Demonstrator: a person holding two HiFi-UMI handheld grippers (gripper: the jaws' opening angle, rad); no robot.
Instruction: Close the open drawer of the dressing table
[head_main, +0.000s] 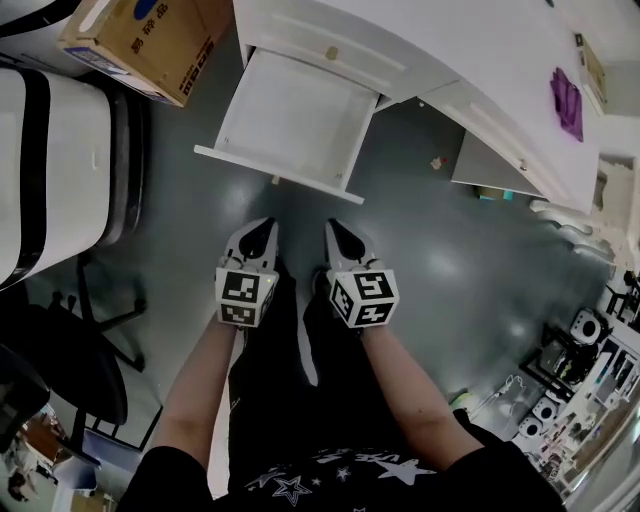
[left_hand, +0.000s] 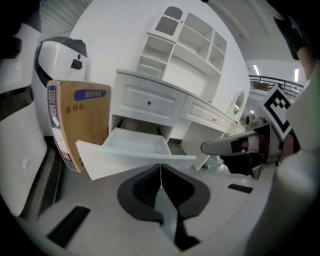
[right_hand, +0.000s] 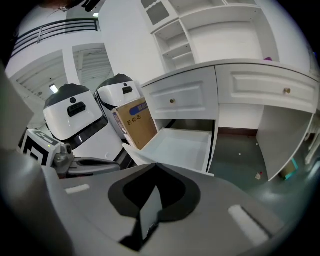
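Left gripper (head_main: 265, 228) & right gripper (head_main: 338, 230) are both pinched shut, empty, just short of the open drawer (head_main: 280, 172). An off-centre push w/ those narrow tips could skew it & jam it in the dressing table (head_main: 480, 60).

The top edge crops the dressing table (head_main: 480, 40) and cardboard box (head_main: 150, 40); the floor scrap (head_main: 437, 162) is unidentifiable.

Left gripper (head_main: 265, 228) shut; right gripper (head_main: 335, 230) seemingly shut; side by side, pointing down.
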